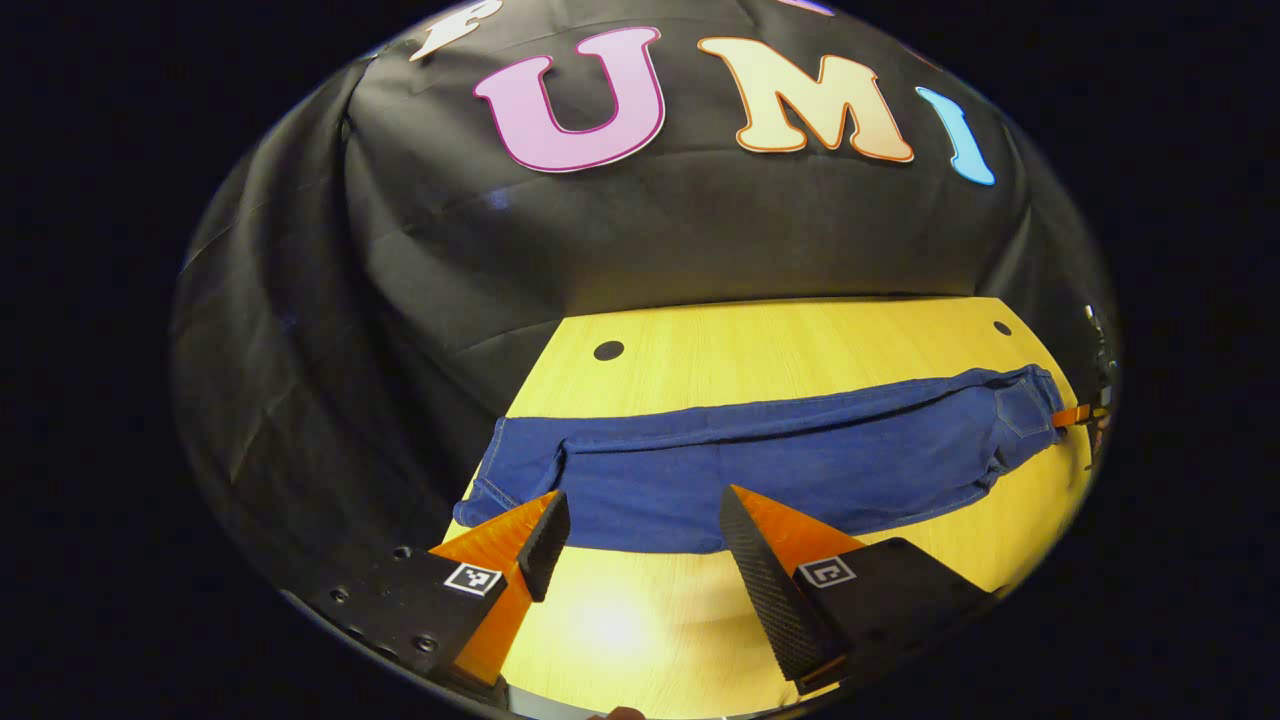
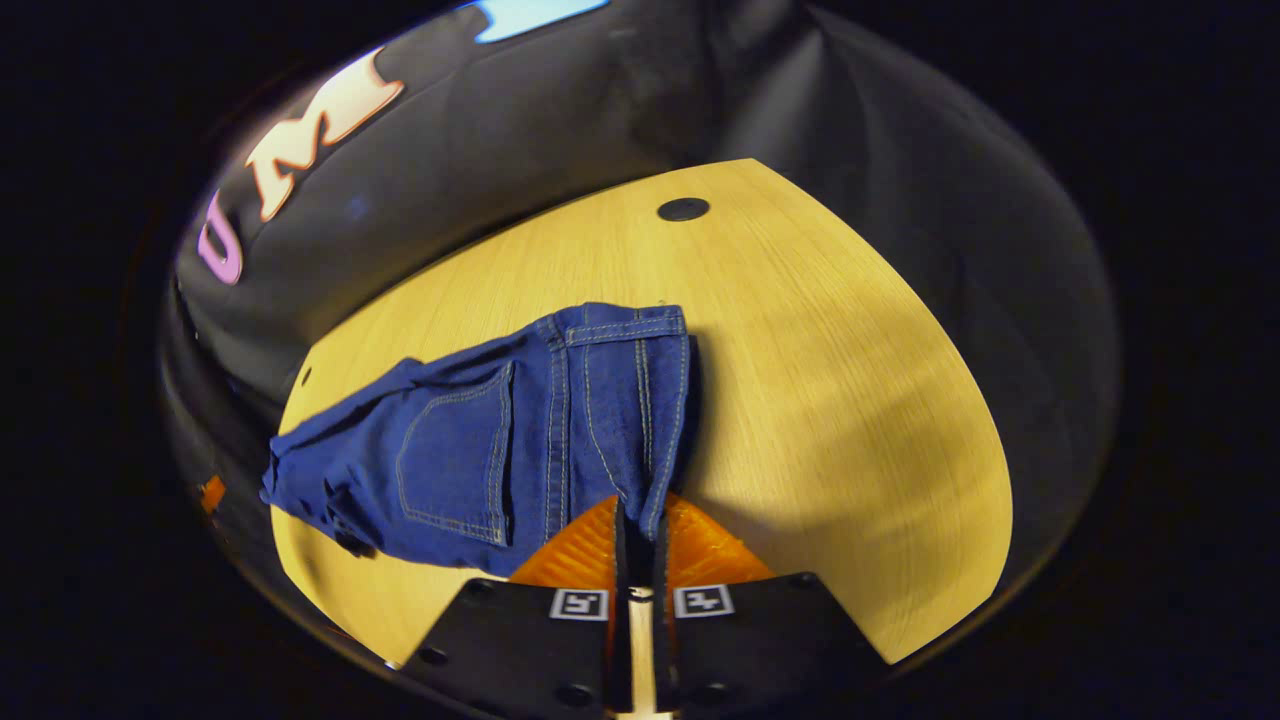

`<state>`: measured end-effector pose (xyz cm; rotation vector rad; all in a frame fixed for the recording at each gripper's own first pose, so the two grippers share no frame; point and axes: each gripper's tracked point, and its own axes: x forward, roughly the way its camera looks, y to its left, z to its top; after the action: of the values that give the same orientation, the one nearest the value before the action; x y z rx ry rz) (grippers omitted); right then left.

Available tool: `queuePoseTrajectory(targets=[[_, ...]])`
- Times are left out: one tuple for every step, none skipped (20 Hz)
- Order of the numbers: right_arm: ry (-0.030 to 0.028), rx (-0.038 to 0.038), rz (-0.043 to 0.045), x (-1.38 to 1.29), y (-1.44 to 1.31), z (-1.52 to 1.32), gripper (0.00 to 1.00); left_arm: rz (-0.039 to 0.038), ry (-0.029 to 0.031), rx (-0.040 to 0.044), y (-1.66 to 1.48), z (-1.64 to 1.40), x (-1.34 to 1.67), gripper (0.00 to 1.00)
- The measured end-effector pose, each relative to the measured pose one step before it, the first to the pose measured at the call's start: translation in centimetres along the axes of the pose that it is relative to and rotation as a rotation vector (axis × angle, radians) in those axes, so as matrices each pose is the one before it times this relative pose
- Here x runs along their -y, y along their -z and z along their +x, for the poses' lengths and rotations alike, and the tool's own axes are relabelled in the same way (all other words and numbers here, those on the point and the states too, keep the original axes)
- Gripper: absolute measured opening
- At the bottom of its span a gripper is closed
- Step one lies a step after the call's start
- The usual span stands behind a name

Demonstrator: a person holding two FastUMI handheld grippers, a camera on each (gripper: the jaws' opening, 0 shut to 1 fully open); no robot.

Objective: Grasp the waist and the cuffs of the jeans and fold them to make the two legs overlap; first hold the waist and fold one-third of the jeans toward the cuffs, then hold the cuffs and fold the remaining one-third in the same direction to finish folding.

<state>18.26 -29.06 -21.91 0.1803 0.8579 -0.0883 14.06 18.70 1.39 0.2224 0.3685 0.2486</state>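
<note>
Wooden table (image 1: 760, 350) under jeans (image 1: 760, 470), black cloth behind

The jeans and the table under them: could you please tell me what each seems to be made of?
The jeans look like dark blue denim: a matte woven cloth with pale contrast stitching along the seams, the waistband and a patch pocket. The table looks like light wood or a wood-look laminate; fine straight grain lines and a soft sheen show, but the pictures cannot settle which.
</note>
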Motion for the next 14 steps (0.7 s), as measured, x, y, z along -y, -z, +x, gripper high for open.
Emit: queuePoseTrajectory(targets=[[0.00831,-0.00489,0.0166,-0.021,0.228,0.038,0.08,-0.00942,0.01326,-0.00857,0.218,0.12,-0.026,0.92],[0.01825,0.00867,-0.01599,0.131,-0.253,-0.256,0.05,-0.00288,0.01605,-0.01451,0.28,0.168,-0.012,0.92],[0.03087,0.01601,-0.02662,0.25,-0.293,-0.092,0.05,0.00498,0.00467,-0.00874,0.229,0.138,-0.354,0.92],[0.03437,0.00502,-0.03008,0.301,-0.064,-0.108,0.02,0.00698,0.00749,-0.00821,0.145,0.114,0.02,0.92],[0.03307,0.00336,-0.01646,0.254,-0.233,-0.2,0.02,0.00111,0.00995,-0.00346,0.183,0.051,-0.045,0.92],[0.02425,0.00804,-0.00714,-0.04,-0.407,-0.249,0.03,-0.00615,0.02191,0.00167,0.062,0.052,0.181,0.92],[0.01752,0.01176,0.0007,0.111,-0.45,-0.257,0.04,-0.01265,0.0245,0.00362,0.042,0.04,0.002,0.92],[0.01529,0.01407,0.00667,0.097,-0.48,-0.381,0.04,-0.01359,0.01763,0.0013,0.264,-0.012,-0.296,0.92],[0.0108,0.02234,0.00829,-0.147,-0.824,-0.574,0.04,-0.00963,0.01326,0.00007,0.393,0.089,-0.428,0.92],[-0.00014,0.02863,0.01186,-0.324,-1.026,-0.601,0.03,-0.00619,0.0066,-0.00079,0.667,-0.058,-0.963,0.92],[-0.01707,0.0318,0.01466,-0.851,-1.349,-0.742,0.02,-0.00226,0.00571,-0.00415,0.452,0.172,-0.843,0.92],[-0.02762,0.03859,0.01157,-1.528,-1.398,-0.801,0.02,-0.00149,0.00622,-0.00228,0.275,0.186,-0.955,0.92],[-0.02406,0.03549,0.00339,-1.201,-1.366,-0.81,0.03,-0.00431,0.00947,-0.00297,0.235,0.247,-0.925,0.92],[-0.02566,0.02935,0.00257,-1.068,-0.768,-1.369,0.03,-0.00622,0.00794,-0.00354,0.255,0.34,-1.003,0.92]])
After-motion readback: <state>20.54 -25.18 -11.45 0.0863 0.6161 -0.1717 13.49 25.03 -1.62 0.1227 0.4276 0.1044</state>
